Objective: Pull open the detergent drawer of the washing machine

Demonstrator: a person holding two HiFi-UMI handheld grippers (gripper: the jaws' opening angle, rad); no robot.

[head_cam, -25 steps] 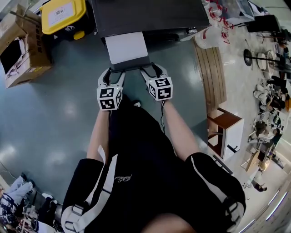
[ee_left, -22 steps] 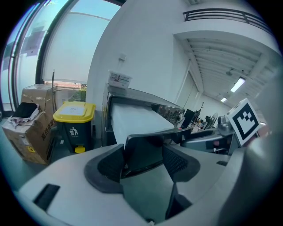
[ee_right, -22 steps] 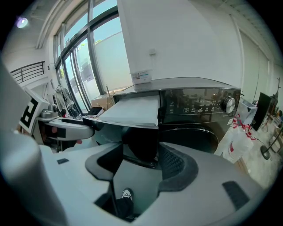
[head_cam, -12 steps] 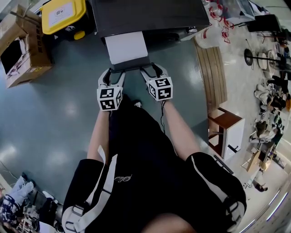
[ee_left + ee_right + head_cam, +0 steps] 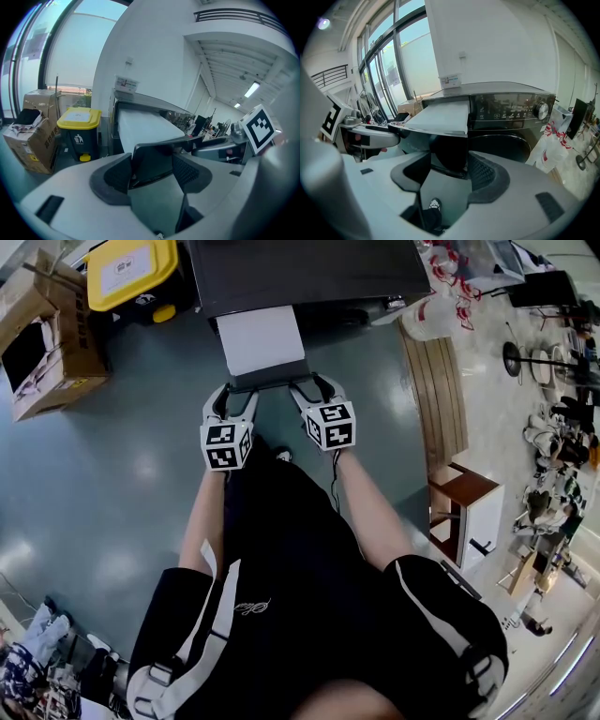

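Note:
The dark washing machine (image 5: 309, 273) stands at the top of the head view, its detergent drawer (image 5: 262, 338) pulled far out with a white top and a dark front panel (image 5: 270, 379). My left gripper (image 5: 234, 390) straddles the panel's left corner and my right gripper (image 5: 314, 385) its right corner. In the left gripper view the panel (image 5: 152, 161) sits between the pads of the left gripper (image 5: 152, 171), the left pad against its edge. In the right gripper view the panel (image 5: 450, 152) fills the gap of the right gripper (image 5: 447, 171), beside the control panel (image 5: 511, 108).
A yellow-lidded bin (image 5: 131, 273) and a cardboard box (image 5: 47, 343) stand left of the machine. A white plastic bag (image 5: 431, 315), a wooden board (image 5: 436, 381) and a small wooden cabinet (image 5: 464, 512) are to the right. The person's legs are just behind the grippers.

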